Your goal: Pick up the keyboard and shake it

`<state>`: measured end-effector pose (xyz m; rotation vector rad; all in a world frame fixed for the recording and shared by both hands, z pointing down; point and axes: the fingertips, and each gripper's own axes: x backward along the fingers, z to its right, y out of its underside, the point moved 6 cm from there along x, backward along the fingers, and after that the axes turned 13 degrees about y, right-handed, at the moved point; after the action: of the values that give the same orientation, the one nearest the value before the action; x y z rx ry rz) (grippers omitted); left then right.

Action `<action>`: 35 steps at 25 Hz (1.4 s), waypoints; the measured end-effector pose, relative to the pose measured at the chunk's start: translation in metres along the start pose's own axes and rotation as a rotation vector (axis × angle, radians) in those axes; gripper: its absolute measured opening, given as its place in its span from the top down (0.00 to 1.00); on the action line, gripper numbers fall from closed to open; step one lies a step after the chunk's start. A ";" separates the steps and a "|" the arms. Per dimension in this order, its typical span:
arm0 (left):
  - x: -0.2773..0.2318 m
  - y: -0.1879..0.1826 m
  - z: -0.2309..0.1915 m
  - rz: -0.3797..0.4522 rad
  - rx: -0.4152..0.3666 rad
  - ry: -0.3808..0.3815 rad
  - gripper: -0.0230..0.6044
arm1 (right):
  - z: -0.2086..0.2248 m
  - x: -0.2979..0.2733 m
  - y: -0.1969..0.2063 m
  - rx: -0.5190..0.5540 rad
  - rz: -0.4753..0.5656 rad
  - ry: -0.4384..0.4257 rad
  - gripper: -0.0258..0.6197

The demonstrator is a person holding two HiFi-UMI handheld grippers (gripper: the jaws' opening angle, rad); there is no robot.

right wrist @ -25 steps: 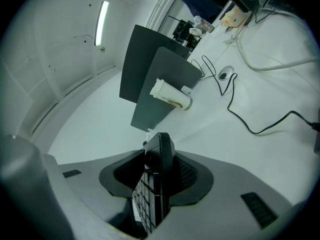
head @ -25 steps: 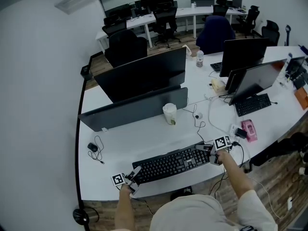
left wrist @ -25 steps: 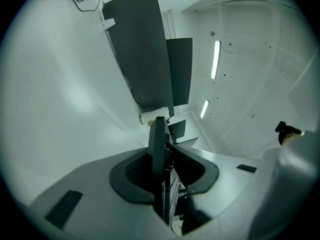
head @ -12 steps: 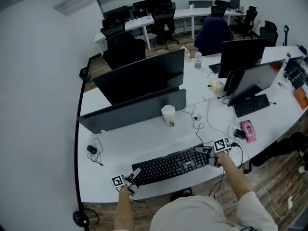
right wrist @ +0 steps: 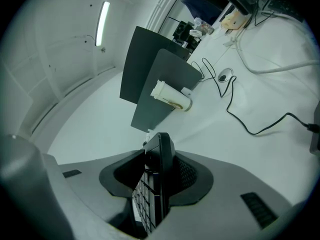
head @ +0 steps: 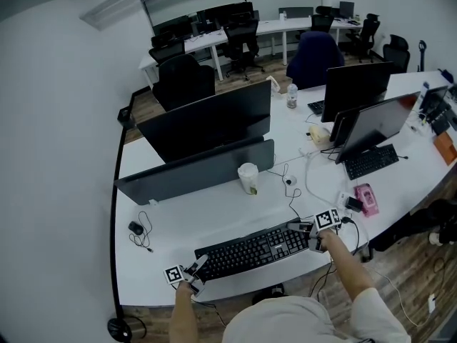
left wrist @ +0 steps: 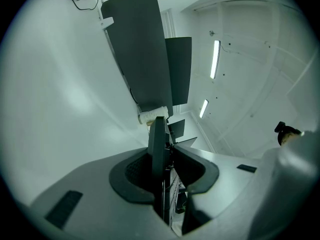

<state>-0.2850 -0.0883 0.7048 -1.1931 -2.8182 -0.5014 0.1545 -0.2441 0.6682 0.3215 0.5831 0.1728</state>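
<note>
Looking down in the head view, the black keyboard (head: 253, 249) stretches along the front edge of the white desk (head: 214, 206), with the left gripper (head: 191, 270) at its left end and the right gripper (head: 311, 233) at its right end. In the left gripper view, the jaws stand partly apart, clamped on the keyboard's thin end, seen edge-on between them. In the right gripper view, the jaws likewise grip the other end, keys showing beside one pad.
</note>
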 end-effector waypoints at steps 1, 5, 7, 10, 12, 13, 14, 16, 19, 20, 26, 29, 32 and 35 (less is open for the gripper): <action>0.000 -0.001 0.000 0.003 0.000 0.004 0.75 | -0.001 0.000 -0.001 0.004 0.001 -0.002 0.69; -0.002 -0.001 0.003 0.006 -0.001 0.018 0.75 | -0.003 0.001 -0.003 0.016 0.005 -0.003 0.69; -0.002 0.000 0.005 0.009 0.001 0.017 0.75 | -0.004 0.002 -0.003 0.018 0.005 -0.007 0.69; -0.001 0.000 0.005 0.012 0.001 0.018 0.75 | -0.007 0.002 -0.003 0.021 0.005 -0.015 0.70; 0.000 -0.002 0.004 0.010 -0.009 0.013 0.75 | -0.008 0.003 -0.003 0.022 0.008 -0.016 0.70; 0.000 -0.003 0.005 0.009 -0.014 0.011 0.75 | -0.008 0.003 -0.004 0.022 0.009 -0.016 0.70; 0.000 -0.003 0.006 0.008 -0.017 0.014 0.75 | -0.009 0.004 -0.004 0.024 0.010 -0.016 0.70; -0.002 -0.003 0.010 0.009 -0.018 0.023 0.75 | -0.011 0.005 -0.005 0.027 0.010 -0.017 0.70; -0.001 -0.002 0.013 0.010 -0.017 0.022 0.75 | -0.013 0.006 -0.004 0.026 0.008 -0.019 0.70; 0.000 -0.001 0.013 0.012 -0.014 0.020 0.75 | -0.013 0.006 -0.004 0.026 0.007 -0.019 0.70; 0.010 0.006 0.016 0.035 -0.014 -0.005 0.75 | -0.013 0.001 -0.001 0.035 -0.009 -0.029 0.70; 0.013 0.006 0.018 0.037 -0.022 -0.012 0.75 | -0.014 -0.001 0.001 0.034 -0.017 -0.031 0.70; 0.013 0.003 0.017 0.033 -0.029 -0.013 0.75 | -0.014 -0.003 -0.001 0.036 -0.014 -0.032 0.70; 0.008 -0.002 0.016 0.038 -0.036 0.002 0.75 | -0.015 -0.006 -0.010 0.046 -0.011 -0.034 0.70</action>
<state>-0.2908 -0.0794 0.6907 -1.2492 -2.7911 -0.5528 0.1419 -0.2509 0.6558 0.3653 0.5555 0.1436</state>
